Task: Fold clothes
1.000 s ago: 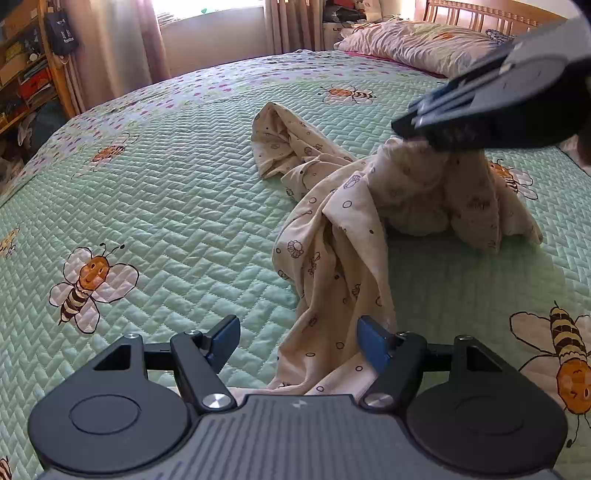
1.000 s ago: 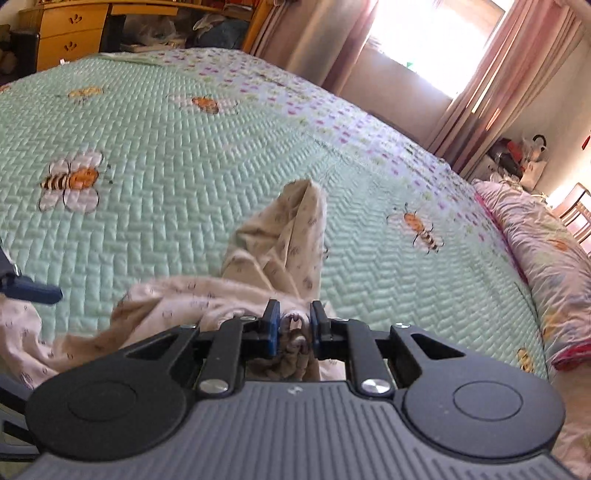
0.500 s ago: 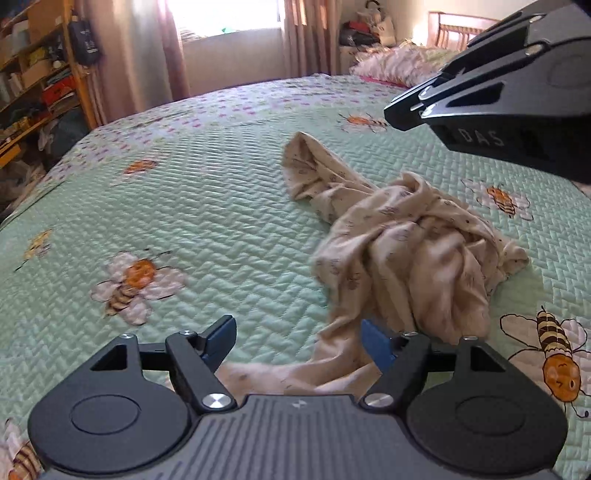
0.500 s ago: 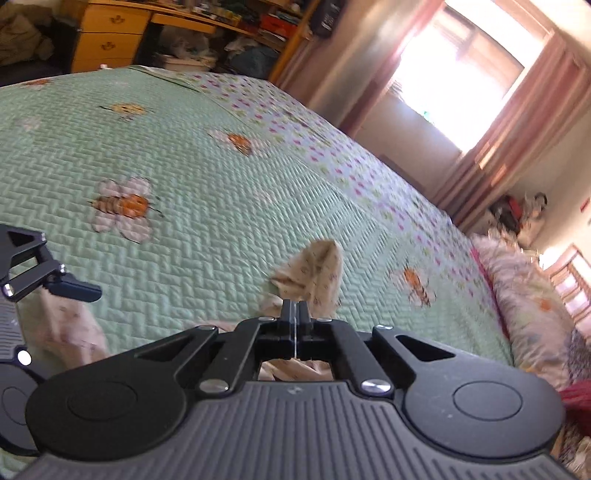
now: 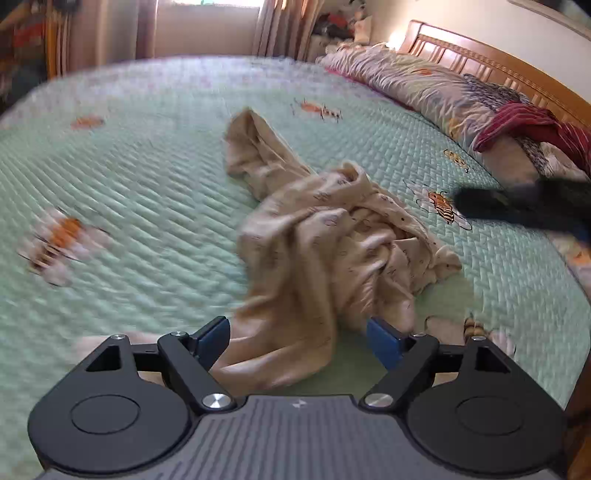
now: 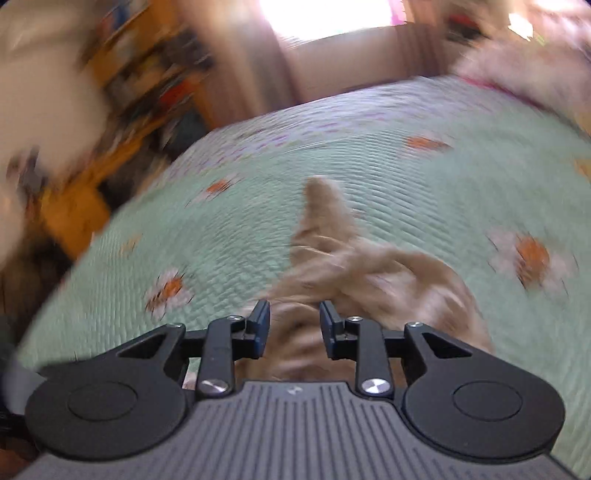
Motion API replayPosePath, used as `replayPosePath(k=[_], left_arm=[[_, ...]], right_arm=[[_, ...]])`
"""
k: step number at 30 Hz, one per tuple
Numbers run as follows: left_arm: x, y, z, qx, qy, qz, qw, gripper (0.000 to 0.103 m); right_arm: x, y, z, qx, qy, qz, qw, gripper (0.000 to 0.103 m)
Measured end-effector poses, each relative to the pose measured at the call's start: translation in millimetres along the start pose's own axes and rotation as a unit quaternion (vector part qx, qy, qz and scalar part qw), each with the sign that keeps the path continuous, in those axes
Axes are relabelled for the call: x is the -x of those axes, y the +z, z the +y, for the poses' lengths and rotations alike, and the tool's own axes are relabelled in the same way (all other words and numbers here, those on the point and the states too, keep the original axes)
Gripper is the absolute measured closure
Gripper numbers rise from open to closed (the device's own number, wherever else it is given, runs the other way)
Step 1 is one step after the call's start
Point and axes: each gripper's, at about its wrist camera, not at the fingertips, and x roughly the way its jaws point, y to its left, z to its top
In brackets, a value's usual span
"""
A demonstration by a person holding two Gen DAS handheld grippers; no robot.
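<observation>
A cream patterned garment point(image 5: 325, 236) lies crumpled in a heap on the green quilted bedspread point(image 5: 140, 192). My left gripper point(image 5: 297, 341) is open and low over the garment's near end, with cloth lying between its blue pads but not pinched. In the left wrist view my right gripper point(image 5: 524, 210) shows as a dark blur at the right, off the cloth. In the blurred right wrist view my right gripper point(image 6: 294, 328) stands open just above the garment point(image 6: 369, 273), gripping nothing.
Pillows and a folded red striped cloth point(image 5: 532, 125) lie along the wooden headboard point(image 5: 480, 62) at the right. Curtains and a window point(image 5: 207, 26) stand behind the bed. Shelves and a wooden desk point(image 6: 85, 195) sit off the bed's left side.
My right gripper let go of the garment, which dropped into a heap; its jaws opened and it swung away to the right. The left gripper stayed open near the cloth's near end.
</observation>
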Motion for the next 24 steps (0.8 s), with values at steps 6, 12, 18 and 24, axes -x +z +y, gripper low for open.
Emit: replayPosePath(k=[6, 12, 18, 24], left_arm=[[-76, 11, -22, 0.073, -0.029, 0.051, 0.9956, 0.026], [-61, 40, -20, 0.109, -0.038, -0.025, 0.9930, 0.086], [114, 49, 13, 0.101, -0.043, -0.252, 0.9616, 0.088], [254, -3, 72, 0.108, 0.037, -0.356, 0.9274, 0.086]], right_arm=[[25, -40, -86, -0.161, -0.005, -0.021, 0.987, 0.056], [32, -59, -94, -0.174, -0.020, -0.040, 0.984, 0.055], [44, -66, -96, -0.173, -0.029, -0.053, 0.983, 0.054], [32, -62, -59, -0.111, -0.010, -0.033, 0.993, 0.048]])
